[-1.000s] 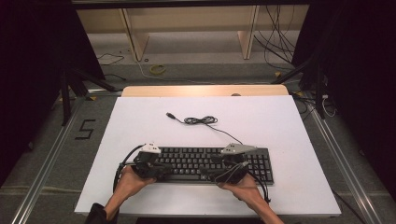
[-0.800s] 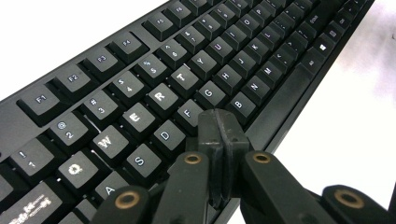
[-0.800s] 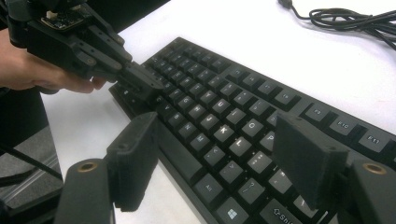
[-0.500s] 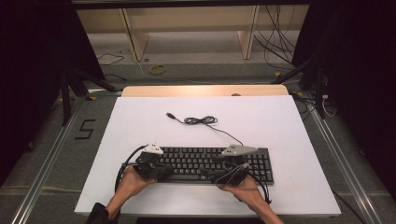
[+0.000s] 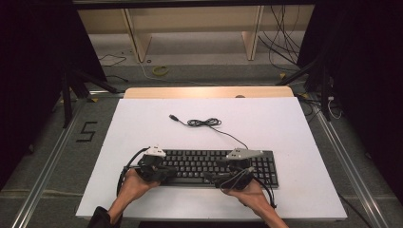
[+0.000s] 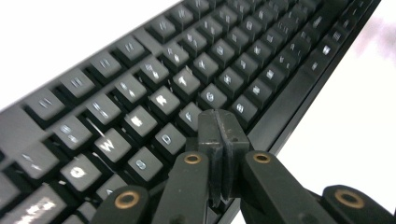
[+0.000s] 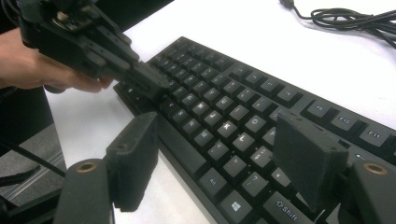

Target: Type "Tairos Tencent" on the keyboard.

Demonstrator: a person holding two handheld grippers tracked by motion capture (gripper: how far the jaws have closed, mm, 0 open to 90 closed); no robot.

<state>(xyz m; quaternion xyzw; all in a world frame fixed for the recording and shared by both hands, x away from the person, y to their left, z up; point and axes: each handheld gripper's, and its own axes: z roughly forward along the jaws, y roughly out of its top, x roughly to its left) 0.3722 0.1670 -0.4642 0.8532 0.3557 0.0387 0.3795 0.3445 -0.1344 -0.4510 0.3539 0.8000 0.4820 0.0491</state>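
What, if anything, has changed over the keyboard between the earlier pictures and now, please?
Nothing has visibly changed. The left gripper stays shut with its tips over the keyboard's left-hand keys, and the right gripper stays open above the right part of the keys. The keyboard and its coiled cable lie where they were on the white table.

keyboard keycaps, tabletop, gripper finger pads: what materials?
Keyboard: keycaps look like matte black plastic with pale printed legends and a soft sheen. Tabletop: flat matte white sheet, maybe foam board or laminate; can't tell which. Right gripper fingers: dull dark blocks, probably rubber or foam, with a fine grain.
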